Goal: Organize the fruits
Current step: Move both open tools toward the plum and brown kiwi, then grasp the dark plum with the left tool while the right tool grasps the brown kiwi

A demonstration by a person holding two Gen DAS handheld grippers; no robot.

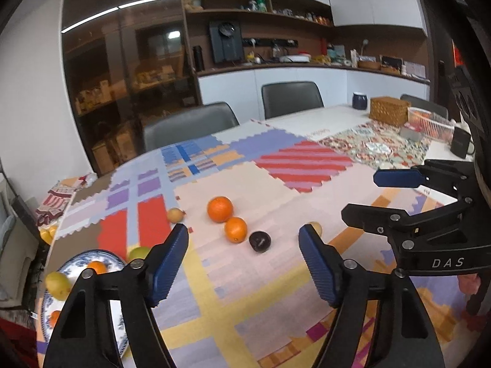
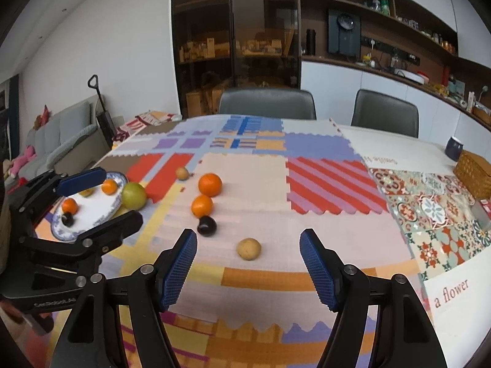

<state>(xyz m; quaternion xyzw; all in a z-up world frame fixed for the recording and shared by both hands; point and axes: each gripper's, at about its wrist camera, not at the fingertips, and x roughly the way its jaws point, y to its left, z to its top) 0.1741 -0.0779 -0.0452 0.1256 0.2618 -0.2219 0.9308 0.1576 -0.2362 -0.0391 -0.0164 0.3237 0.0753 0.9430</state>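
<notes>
On the patchwork tablecloth lie two oranges (image 1: 219, 209) (image 1: 235, 229), a dark round fruit (image 1: 259, 240), a small tan fruit (image 1: 175, 214) and a second tan fruit (image 2: 248, 248). A green fruit (image 2: 133, 195) touches the rim of the blue-and-white plate (image 2: 101, 211). The plate holds two small oranges, a dark fruit and a yellowish fruit. My left gripper (image 1: 244, 236) hovers open and empty before the oranges and the dark fruit. My right gripper (image 2: 248, 234) is open just short of the second tan fruit, with nothing between its pads. Each gripper shows in the other's view, left gripper (image 2: 121, 195) and right gripper (image 1: 362, 196).
Grey chairs (image 2: 267, 101) stand along the table's far side. At the far right are a wicker basket (image 1: 388, 110), a dark blue jar (image 1: 359, 100), a pink slotted basket (image 1: 429, 122) and a black box (image 1: 460, 142). Cabinets and a counter fill the background.
</notes>
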